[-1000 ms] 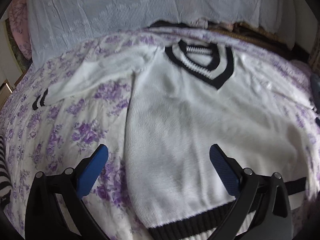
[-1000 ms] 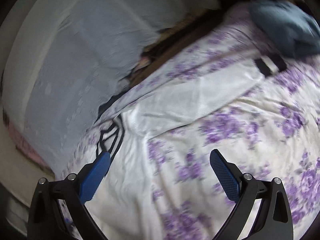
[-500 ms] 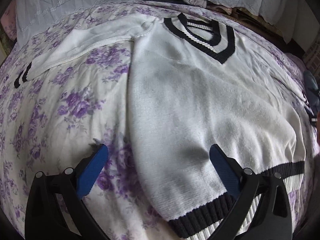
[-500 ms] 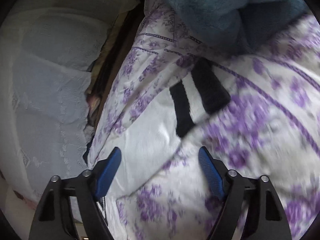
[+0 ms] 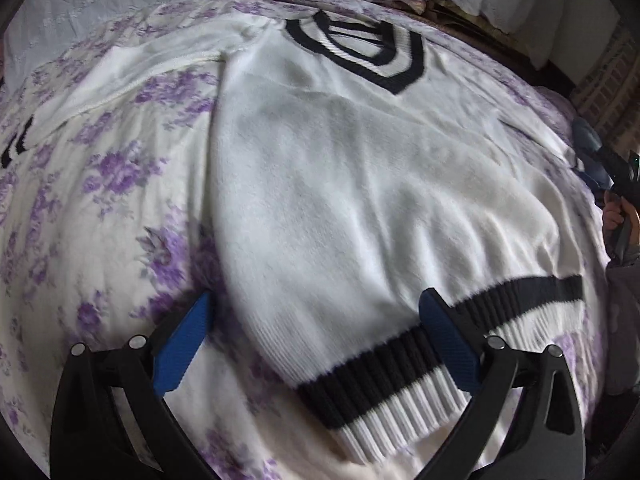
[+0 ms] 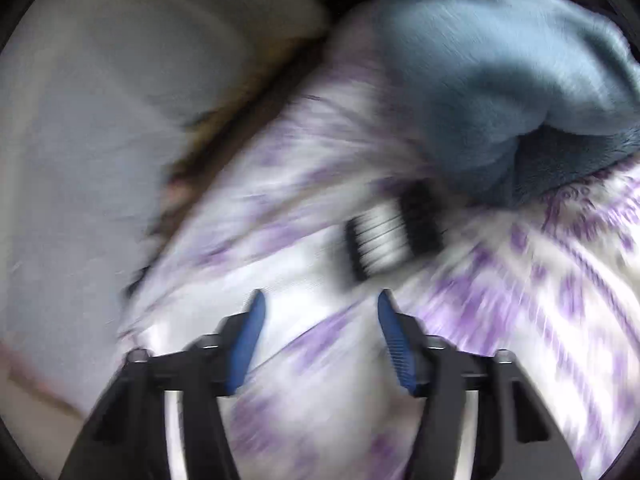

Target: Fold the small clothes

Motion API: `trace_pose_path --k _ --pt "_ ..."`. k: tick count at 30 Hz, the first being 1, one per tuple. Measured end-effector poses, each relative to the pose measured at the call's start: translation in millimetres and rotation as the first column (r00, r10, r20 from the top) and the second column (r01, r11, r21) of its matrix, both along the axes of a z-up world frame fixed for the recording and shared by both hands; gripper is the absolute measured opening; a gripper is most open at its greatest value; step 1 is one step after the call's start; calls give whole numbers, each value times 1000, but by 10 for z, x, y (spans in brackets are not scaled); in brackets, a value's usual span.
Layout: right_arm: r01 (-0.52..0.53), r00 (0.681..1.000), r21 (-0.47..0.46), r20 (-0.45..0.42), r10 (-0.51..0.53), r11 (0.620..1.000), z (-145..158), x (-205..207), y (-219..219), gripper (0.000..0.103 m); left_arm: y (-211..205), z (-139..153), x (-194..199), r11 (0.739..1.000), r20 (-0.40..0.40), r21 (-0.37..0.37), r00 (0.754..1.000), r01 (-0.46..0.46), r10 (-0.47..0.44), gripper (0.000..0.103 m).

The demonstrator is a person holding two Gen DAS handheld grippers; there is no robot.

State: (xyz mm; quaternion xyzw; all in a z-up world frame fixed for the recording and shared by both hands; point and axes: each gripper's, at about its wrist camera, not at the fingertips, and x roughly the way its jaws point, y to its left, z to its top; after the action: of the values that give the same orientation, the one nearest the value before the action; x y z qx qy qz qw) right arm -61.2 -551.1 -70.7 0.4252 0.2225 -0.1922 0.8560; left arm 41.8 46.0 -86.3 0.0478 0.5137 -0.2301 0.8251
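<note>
A white sweater [image 5: 340, 200] lies flat on the bed [image 5: 100, 220]; left tongs [image 5: 316, 344] gape over its hem, while the closing, still-empty right tongs [image 6: 320, 320] should pinch the striped cuff [image 6: 392, 232] squarely.

Left wrist view: the left gripper [image 5: 314, 318] tilted downward and drew nearer the sweater [image 5: 360, 184], so that the striped hem [image 5: 400, 368] came to lie between its wide-set jaws, where only the hem's edge had shown a second before. Right wrist view: the right gripper [image 6: 320, 312] swept along the sleeve [image 6: 280, 280] toward the striped cuff [image 6: 394, 230], which grew from a small distant patch to sit just beyond the fingertips. Its jaws were closing from full spread, with sleeve fabric below the gap. The blue garment [image 6: 500, 80] loomed larger.
</note>
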Motion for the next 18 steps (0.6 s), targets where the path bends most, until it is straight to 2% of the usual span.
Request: trace_pose_path --k 2,3,5,7,8,9,12,13,14,15,16,17,18 --pt "-180 983 -9 28 180 984 109 -75 493 62 -12 -9 -69 999 -10 -13 999 32 -32 99" --pt "-310 949 1 52 310 951 114 -119 819 65 -16 -19 -80 999 -16 -17 999 40 -41 99" --pt "-499 866 6 44 498 867 54 -193 1409 65 -1 -45 -74 998 -38 -35 998 45 -46 99" --pt "-618 786 3 -13 618 787 -73 -263 1944 65 40 -68 -39 998 -68 -61 997 35 -40 99" --pt "-644 764 7 -51 644 765 -136 -278 2113 65 71 -74 -34 997 -81 -78 996 29 -36 99" --pt "-650 756 21 -86 649 760 -215 -302 2246 65 107 -72 -35 995 -91 -96 995 24 -33 99" --pt "-666 739 57 -87 668 744 -308 -315 2363 65 223 -62 -73 985 -115 -170 993 21 -41 99" --pt "-659 745 48 -97 661 750 -314 -321 2394 63 233 -62 -77 982 -121 -186 992 17 -40 99" --pt "-654 750 38 -101 654 755 -304 -306 2401 52 231 -65 -65 980 -127 -198 991 11 -37 99" --pt "-656 748 31 -102 656 754 -315 -281 2413 34 225 -65 -46 978 -135 -207 990 4 -33 99" --pt "-650 753 35 -108 649 759 -317 -270 2432 24 212 -67 -40 977 -139 -214 990 0 -31 99" --pt "-634 765 51 -108 635 772 -318 -164 2417 15 198 -67 -36 977 -138 -213 990 -1 -29 98" --pt "-627 771 66 -88 630 776 -305 -171 2433 14 194 -60 -48 977 -134 -214 991 -2 -27 97"
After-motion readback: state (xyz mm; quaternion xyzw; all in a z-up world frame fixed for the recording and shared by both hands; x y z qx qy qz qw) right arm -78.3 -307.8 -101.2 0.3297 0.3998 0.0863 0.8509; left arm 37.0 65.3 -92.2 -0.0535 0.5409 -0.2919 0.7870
